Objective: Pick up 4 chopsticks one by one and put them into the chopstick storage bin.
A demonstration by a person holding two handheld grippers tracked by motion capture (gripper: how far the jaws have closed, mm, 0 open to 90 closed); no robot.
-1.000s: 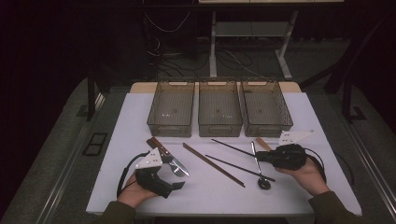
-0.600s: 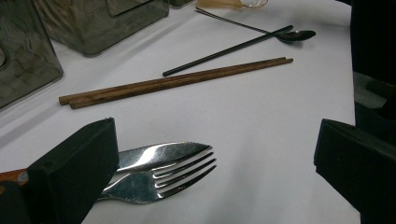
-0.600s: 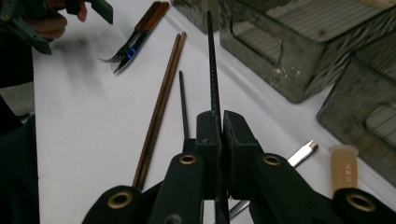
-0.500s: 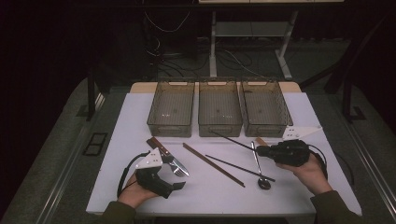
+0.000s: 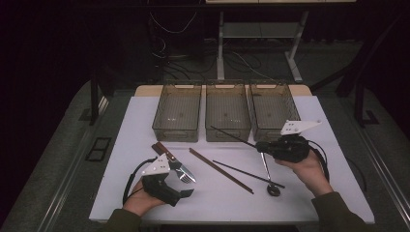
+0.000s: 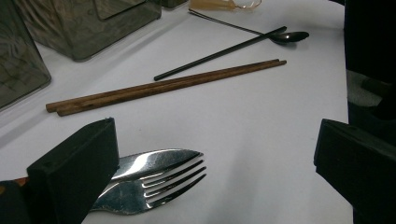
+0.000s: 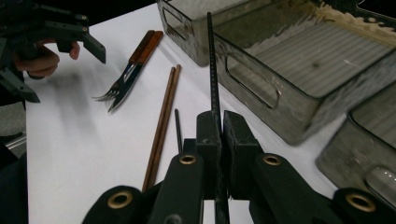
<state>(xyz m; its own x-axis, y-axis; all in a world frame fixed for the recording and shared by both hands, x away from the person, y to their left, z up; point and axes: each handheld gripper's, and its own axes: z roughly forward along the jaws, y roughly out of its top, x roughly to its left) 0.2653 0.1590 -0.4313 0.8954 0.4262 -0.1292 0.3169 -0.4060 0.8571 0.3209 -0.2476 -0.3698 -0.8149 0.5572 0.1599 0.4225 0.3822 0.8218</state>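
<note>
My left gripper [image 5: 186, 193] sits low near the table's [image 5: 121, 193] front edge, jaws spread wide and holding nothing, with bare white surface ahead. Just beside its jaw lies the fork [image 6: 154, 179], its wooden handle cut off behind the jaw in the left gripper view. Next come the brown chopsticks [image 5: 220, 170], then one black chopstick [image 5: 247, 173] crossing the dark spoon [image 5: 273, 189]. My right gripper [image 7: 217, 140] is pinched tight on the other black chopstick [image 7: 212, 65], lifted, its tip close to the middle bin [image 5: 227, 113].
</note>
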